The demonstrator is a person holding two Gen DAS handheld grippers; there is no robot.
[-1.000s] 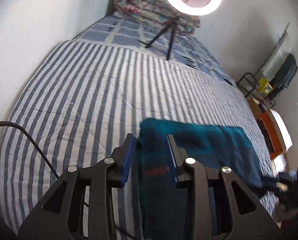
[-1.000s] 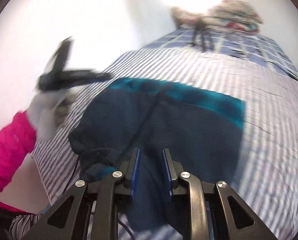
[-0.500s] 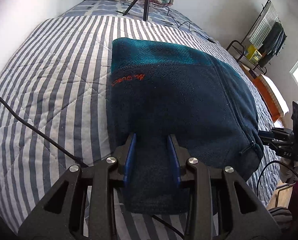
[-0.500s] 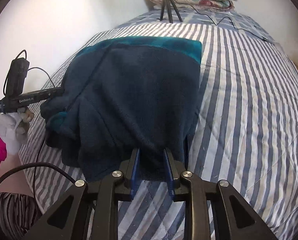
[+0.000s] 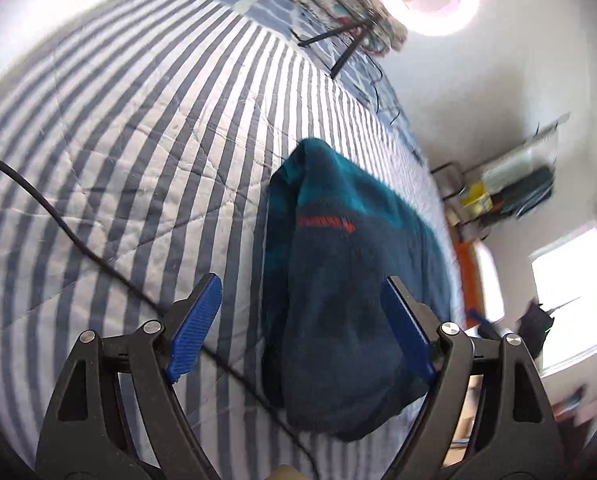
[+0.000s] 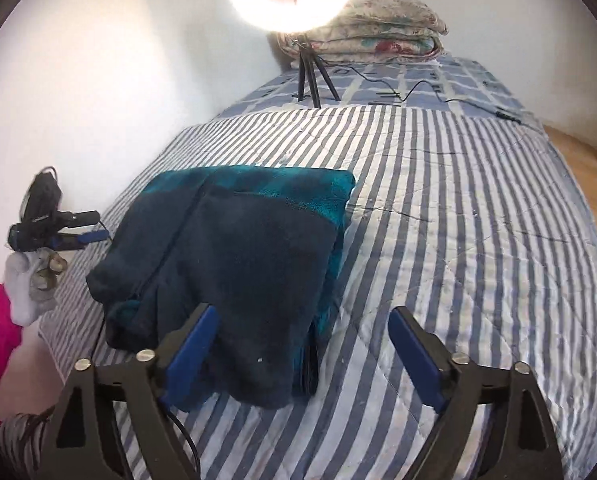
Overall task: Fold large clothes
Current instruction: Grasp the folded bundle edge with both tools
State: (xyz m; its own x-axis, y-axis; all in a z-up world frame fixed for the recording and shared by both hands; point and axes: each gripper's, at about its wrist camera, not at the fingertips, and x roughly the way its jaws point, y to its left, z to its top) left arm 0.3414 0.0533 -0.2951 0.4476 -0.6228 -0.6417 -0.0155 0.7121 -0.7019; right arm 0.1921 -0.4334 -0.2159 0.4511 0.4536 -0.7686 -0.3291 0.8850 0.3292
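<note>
A dark navy and teal fleece jacket (image 6: 234, 264) lies folded in a rectangle near the front edge of the striped bed (image 6: 458, 240). In the left wrist view the jacket (image 5: 338, 300) shows a red logo and lies between the jaws. My left gripper (image 5: 302, 316) is open, its blue pads apart and clear of the cloth. My right gripper (image 6: 302, 356) is open above the jacket's near right corner, holding nothing. The left gripper also shows in the right wrist view (image 6: 86, 228), held by a white-gloved hand.
A ring light on a tripod (image 6: 310, 76) stands at the far end of the bed, with a folded floral quilt (image 6: 370, 28) behind it. Black cables (image 5: 58, 224) run over the bed. A white wall is left; a rack (image 5: 510, 184) and wooden floor (image 6: 590, 176) are right.
Both grippers have opened and let go of the jacket, which now lies folded on the bed. Both have pulled back and lifted a little from it.
</note>
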